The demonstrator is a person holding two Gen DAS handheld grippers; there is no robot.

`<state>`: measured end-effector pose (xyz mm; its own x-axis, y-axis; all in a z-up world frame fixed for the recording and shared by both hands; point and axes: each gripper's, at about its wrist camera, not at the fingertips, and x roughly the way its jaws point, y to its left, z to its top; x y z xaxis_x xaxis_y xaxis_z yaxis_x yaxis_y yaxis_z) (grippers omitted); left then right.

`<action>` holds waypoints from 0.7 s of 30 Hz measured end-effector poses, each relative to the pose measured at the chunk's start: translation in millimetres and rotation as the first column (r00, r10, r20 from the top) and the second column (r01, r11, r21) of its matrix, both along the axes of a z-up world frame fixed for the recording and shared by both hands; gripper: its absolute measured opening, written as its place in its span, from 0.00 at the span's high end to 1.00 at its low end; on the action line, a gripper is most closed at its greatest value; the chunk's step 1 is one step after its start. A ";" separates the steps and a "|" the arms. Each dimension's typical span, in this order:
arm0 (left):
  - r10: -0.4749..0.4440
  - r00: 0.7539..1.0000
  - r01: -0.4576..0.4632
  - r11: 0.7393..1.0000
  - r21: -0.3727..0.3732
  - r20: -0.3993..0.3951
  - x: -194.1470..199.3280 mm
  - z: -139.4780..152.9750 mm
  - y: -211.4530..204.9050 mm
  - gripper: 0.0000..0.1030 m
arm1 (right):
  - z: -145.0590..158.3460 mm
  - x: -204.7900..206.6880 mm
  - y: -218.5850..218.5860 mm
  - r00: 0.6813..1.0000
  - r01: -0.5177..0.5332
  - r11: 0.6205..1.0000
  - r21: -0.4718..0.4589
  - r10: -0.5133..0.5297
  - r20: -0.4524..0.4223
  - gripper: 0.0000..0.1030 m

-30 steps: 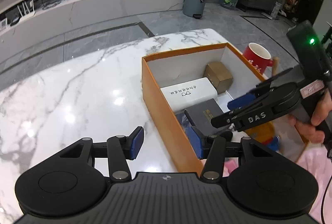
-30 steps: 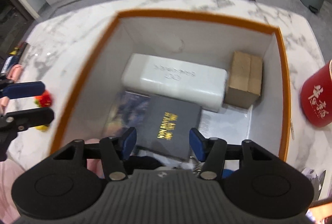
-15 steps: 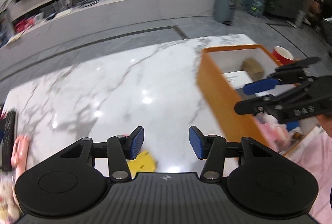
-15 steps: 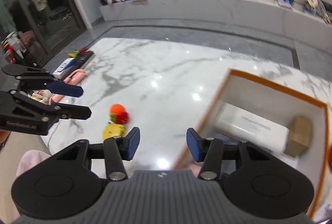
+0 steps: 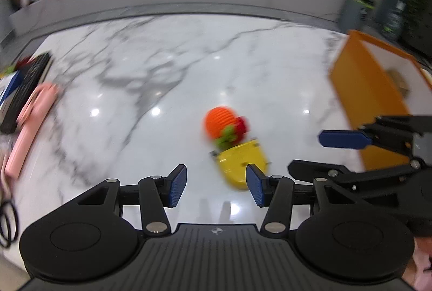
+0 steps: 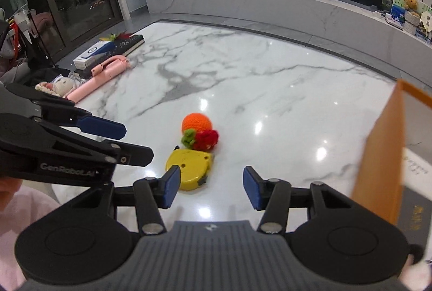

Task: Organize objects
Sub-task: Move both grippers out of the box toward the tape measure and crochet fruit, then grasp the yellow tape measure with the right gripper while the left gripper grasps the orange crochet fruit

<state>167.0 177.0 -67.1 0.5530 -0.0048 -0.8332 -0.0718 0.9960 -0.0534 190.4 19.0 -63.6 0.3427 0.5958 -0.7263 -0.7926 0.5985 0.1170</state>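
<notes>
A yellow tape measure (image 5: 240, 161) lies on the white marble table (image 5: 162, 69), with a crocheted orange-and-red toy (image 5: 225, 125) just beyond it. Both show in the right wrist view too, the tape measure (image 6: 189, 165) and the toy (image 6: 198, 130). My left gripper (image 5: 216, 184) is open and empty, just in front of the tape measure. My right gripper (image 6: 209, 187) is open and empty, slightly right of the tape measure. The orange box (image 5: 364, 91) stands at the right; in the right wrist view it (image 6: 380, 156) holds boxes.
At the table's left edge lie a pink selfie stick (image 6: 100, 78), a black keyboard-like item (image 6: 127, 44), a white-blue box (image 6: 90, 55) and a small plush doll (image 6: 58, 86). Black hair ties (image 5: 6, 223) lie near the front left. Each gripper shows in the other's view.
Both grippers have swung left, away from the orange box, and now face the tape measure and crocheted toy. Both stay open and empty.
</notes>
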 end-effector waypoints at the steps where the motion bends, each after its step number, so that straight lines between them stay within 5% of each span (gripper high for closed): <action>1: 0.014 1.000 -0.014 1.000 0.003 -0.001 -1.0 -3.0 2.5 0.43 | -6.9 0.8 7.4 1.000 0.004 1.000 -0.003 -0.004 0.004 0.47; 4: 0.061 0.998 -0.060 0.998 0.027 -0.006 -1.6 -9.2 7.5 0.43 | -21.6 -2.9 18.2 0.999 0.030 0.999 -0.010 -0.030 0.011 0.45; 14: 0.223 0.975 -0.223 0.973 -0.062 -0.008 -6.5 -18.5 37.4 0.41 | -58.8 -12.6 52.9 0.999 0.052 0.998 -0.025 -0.053 -0.004 0.37; 21: 0.216 0.976 -0.216 0.976 -0.030 -0.001 -5.8 -17.7 33.2 0.41 | -64.4 -10.2 64.2 0.997 0.070 0.997 -0.037 -0.068 0.041 0.36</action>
